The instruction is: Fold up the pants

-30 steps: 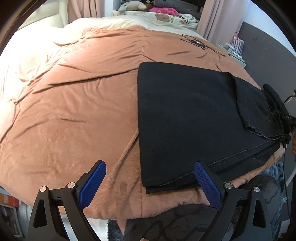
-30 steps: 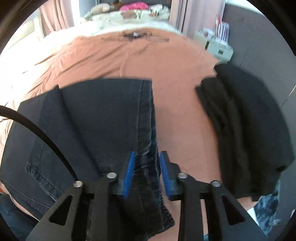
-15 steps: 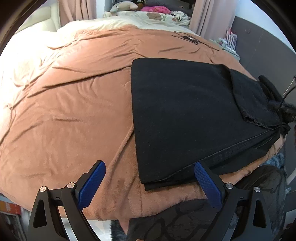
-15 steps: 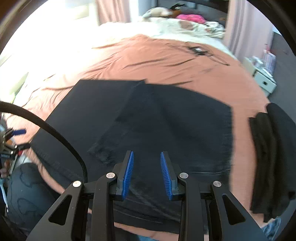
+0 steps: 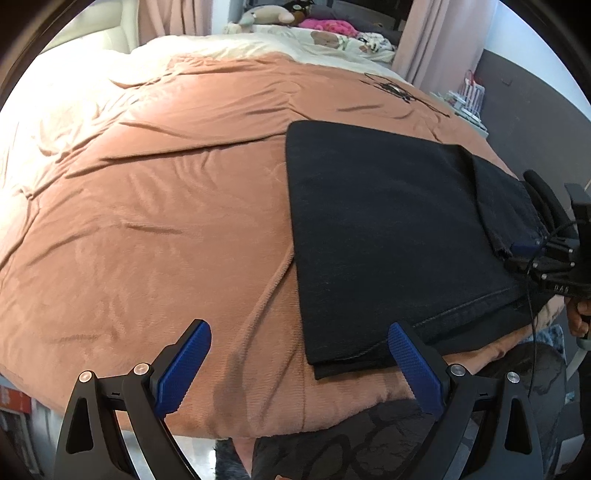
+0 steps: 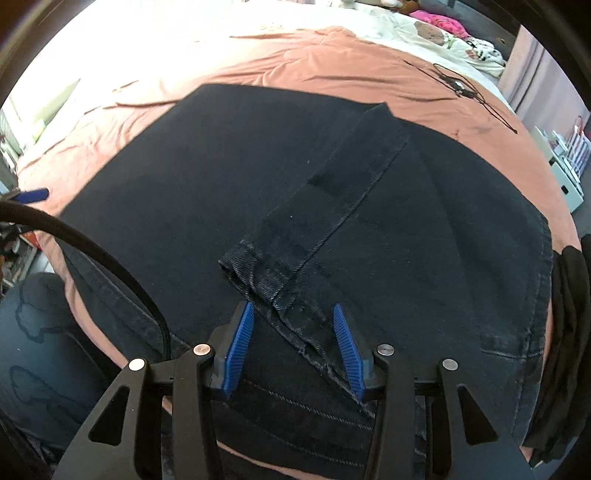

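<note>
Black denim pants (image 5: 388, 229) lie folded flat on the rust-brown blanket (image 5: 166, 221). My left gripper (image 5: 297, 330) hangs wide open above the pants' near left corner, holding nothing. In the right wrist view, one leg's frayed hem (image 6: 258, 266) rests diagonally on top of the folded pants (image 6: 221, 177). My right gripper (image 6: 292, 308) straddles that hem as its jaws are opening; the cloth lies between the blue pads (image 6: 347, 350), which no longer press it. The left wrist view shows the right gripper (image 5: 546, 251) at the pants' right edge.
A second dark garment (image 6: 565, 332) lies piled at the bed's right edge. A thin black cable (image 6: 461, 86) crosses the far blanket. Plush toys and pillows (image 5: 325, 26) sit at the head end. A person's patterned trouser leg (image 6: 33, 332) is beside the bed's near edge.
My right gripper swung left with the leg hem, laid it across the folded pants, and its jaws spread apart. The left gripper stayed put, open.
</note>
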Action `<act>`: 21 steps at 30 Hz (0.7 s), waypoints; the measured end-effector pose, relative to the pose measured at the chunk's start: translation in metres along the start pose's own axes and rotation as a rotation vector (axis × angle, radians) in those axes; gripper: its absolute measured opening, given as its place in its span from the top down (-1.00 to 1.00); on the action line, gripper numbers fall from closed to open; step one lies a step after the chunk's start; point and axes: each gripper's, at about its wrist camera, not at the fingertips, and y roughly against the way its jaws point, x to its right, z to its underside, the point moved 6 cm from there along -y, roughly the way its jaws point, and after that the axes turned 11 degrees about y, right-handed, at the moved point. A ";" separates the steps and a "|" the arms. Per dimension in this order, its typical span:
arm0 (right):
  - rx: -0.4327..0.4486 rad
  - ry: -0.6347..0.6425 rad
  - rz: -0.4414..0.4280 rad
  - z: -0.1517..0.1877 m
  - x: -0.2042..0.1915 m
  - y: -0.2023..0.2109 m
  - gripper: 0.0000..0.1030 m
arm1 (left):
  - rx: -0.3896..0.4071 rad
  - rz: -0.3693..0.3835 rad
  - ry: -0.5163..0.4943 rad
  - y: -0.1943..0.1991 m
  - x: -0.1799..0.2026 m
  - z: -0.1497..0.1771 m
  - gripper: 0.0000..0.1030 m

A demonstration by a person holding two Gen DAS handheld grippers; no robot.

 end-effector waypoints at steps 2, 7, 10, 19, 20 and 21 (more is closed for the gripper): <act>-0.007 0.016 0.003 -0.002 -0.003 -0.004 0.14 | 0.002 0.013 0.018 0.000 -0.002 0.000 -0.90; -0.005 0.062 0.003 -0.003 -0.004 -0.015 0.13 | -0.003 0.008 0.044 0.000 -0.005 0.000 -0.90; -0.001 0.051 0.011 -0.005 -0.002 -0.019 0.18 | 0.005 0.001 0.055 0.003 -0.008 -0.001 -0.90; 0.071 -0.007 0.063 -0.009 0.015 0.011 0.92 | 0.009 0.020 0.094 0.007 -0.015 -0.005 -0.90; 0.084 -0.022 0.078 -0.010 0.020 0.016 0.93 | 0.011 0.019 0.092 0.007 -0.015 -0.005 -0.90; 0.098 -0.040 0.097 -0.012 0.028 0.022 0.93 | 0.013 0.017 0.092 0.007 -0.015 -0.005 -0.90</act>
